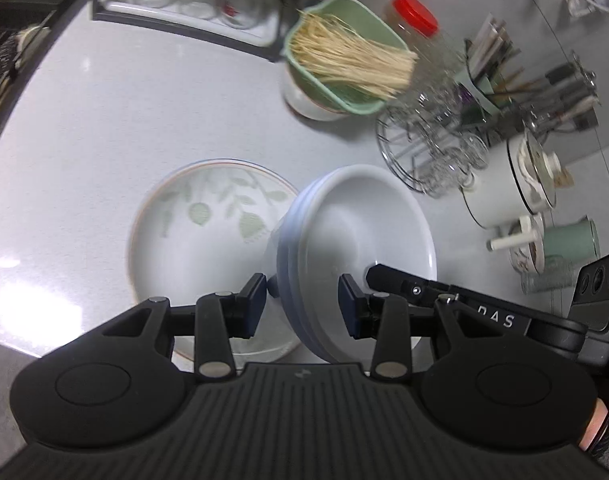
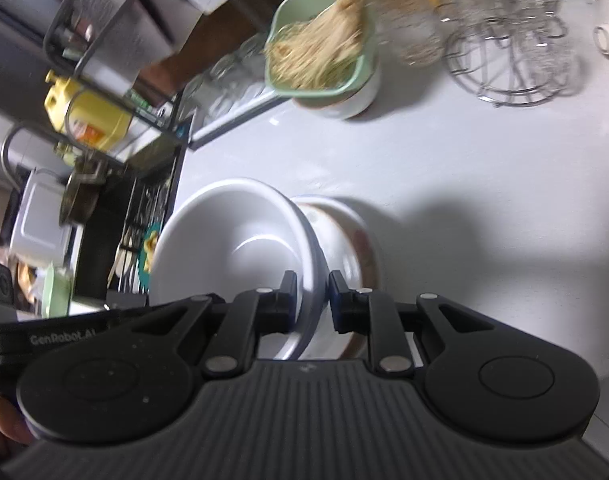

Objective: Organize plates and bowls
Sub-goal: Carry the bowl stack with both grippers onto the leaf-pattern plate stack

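Note:
A stack of white bowls (image 1: 356,220) is held tilted above the white counter. My left gripper (image 1: 302,304) straddles the near rim of the stack, jaws wide and not pressing it. My right gripper (image 2: 312,300) is shut on the rim of the white bowls (image 2: 232,236); its black body also shows in the left wrist view (image 1: 444,296). A shallow plate with a green leaf pattern (image 1: 200,220) lies flat on the counter just left of the stack. In the right wrist view a patterned dish (image 2: 344,240) lies under and behind the bowls.
A green dish of dry noodles (image 1: 344,64) sits on a white bowl at the back. A wire glass rack (image 1: 428,148), a red-lidded jar (image 1: 416,16), a utensil holder (image 1: 500,80), a white pot (image 1: 520,184) and a green mug (image 1: 572,240) crowd the right. A tray of glasses (image 1: 192,4) stands at the back left.

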`<action>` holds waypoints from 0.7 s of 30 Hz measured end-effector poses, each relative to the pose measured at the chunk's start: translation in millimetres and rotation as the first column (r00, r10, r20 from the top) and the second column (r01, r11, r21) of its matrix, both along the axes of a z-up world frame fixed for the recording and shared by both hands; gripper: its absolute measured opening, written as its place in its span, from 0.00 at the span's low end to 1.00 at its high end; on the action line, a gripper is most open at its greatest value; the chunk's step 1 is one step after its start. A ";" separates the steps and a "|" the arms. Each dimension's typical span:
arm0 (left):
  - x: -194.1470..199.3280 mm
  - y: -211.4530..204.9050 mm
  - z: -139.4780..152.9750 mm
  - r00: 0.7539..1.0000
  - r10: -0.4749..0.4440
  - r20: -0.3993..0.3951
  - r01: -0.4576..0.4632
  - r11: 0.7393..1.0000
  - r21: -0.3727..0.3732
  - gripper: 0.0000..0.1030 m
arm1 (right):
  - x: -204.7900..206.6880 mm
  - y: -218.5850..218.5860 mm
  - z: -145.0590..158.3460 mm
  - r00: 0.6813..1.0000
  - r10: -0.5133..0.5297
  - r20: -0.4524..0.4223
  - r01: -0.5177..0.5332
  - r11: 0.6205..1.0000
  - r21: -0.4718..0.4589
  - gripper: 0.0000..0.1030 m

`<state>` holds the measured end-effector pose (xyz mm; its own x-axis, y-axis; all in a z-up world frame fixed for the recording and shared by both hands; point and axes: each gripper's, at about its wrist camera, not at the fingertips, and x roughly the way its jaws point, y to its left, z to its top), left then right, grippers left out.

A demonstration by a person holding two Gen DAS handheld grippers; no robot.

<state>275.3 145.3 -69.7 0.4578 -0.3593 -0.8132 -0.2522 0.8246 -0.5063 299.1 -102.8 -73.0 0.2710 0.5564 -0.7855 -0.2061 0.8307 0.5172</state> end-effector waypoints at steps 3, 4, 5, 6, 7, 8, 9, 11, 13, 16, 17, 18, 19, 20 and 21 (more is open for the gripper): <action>-3.8 9.0 -6.5 1.000 0.028 0.001 -0.028 1.000 -0.002 0.43 | 0.8 13.7 -5.5 1.000 0.026 -0.010 -0.026 0.999 -0.020 0.20; -4.4 11.3 -9.4 0.999 0.034 0.001 -0.034 0.999 0.004 0.43 | 0.7 18.5 -7.7 0.999 0.035 -0.007 -0.035 0.999 -0.028 0.20; -4.3 13.1 -12.4 0.999 0.038 0.000 -0.038 0.999 0.011 0.43 | 0.6 23.1 -10.4 0.999 0.044 -0.008 -0.045 0.998 -0.037 0.20; -3.7 14.8 -16.3 0.999 0.039 -0.004 -0.039 0.999 0.018 0.43 | 0.1 27.6 -13.7 0.999 0.050 -0.013 -0.050 0.998 -0.047 0.20; -2.7 15.1 -20.4 0.999 0.039 -0.011 -0.039 0.999 0.024 0.43 | 0.1 31.9 -16.9 0.998 0.053 -0.017 -0.054 0.997 -0.057 0.20; -1.6 16.4 -24.6 0.999 0.038 -0.017 -0.037 0.999 0.026 0.43 | 0.3 35.4 -20.1 0.998 0.056 -0.020 -0.057 0.996 -0.066 0.20; -0.8 17.8 -29.4 0.999 0.035 -0.025 -0.034 0.999 0.026 0.43 | 0.4 39.2 -23.1 0.998 0.058 -0.020 -0.059 0.995 -0.078 0.20; 1.5 20.5 -39.3 0.999 0.025 -0.041 -0.024 0.999 0.025 0.43 | 0.7 45.3 -28.8 0.998 0.059 -0.019 -0.061 0.993 -0.101 0.20; 3.7 22.3 -50.5 0.998 0.009 -0.055 -0.007 1.000 0.029 0.43 | 0.8 50.2 -35.4 0.998 0.055 -0.024 -0.058 0.991 -0.123 0.20; 7.5 25.6 -65.2 0.997 -0.009 -0.081 0.011 1.000 0.024 0.43 | 1.6 57.4 -46.2 0.998 0.046 -0.035 -0.050 0.988 -0.147 0.20; 8.8 26.7 -68.7 0.996 -0.013 -0.086 0.015 1.000 0.023 0.43 | 2.0 58.8 -48.8 0.999 0.038 -0.037 -0.043 0.987 -0.154 0.20; 10.0 27.7 -71.3 0.996 -0.017 -0.088 0.020 0.999 0.025 0.43 | 2.3 60.5 -51.0 0.999 0.033 -0.037 -0.038 0.987 -0.158 0.20; 11.7 29.0 -73.3 0.996 -0.021 -0.089 0.024 0.999 0.027 0.43 | 2.8 62.4 -52.9 0.999 0.029 -0.039 -0.035 0.986 -0.161 0.20; 12.8 29.7 -74.6 0.996 -0.024 -0.090 0.027 0.999 0.028 0.43 | 3.0 63.5 -54.2 0.999 0.025 -0.039 -0.031 0.986 -0.161 0.20; 14.2 30.0 -75.1 0.996 -0.027 -0.089 0.030 0.999 0.029 0.43 | 3.1 64.9 -55.2 0.999 0.025 -0.034 -0.030 0.986 -0.164 0.20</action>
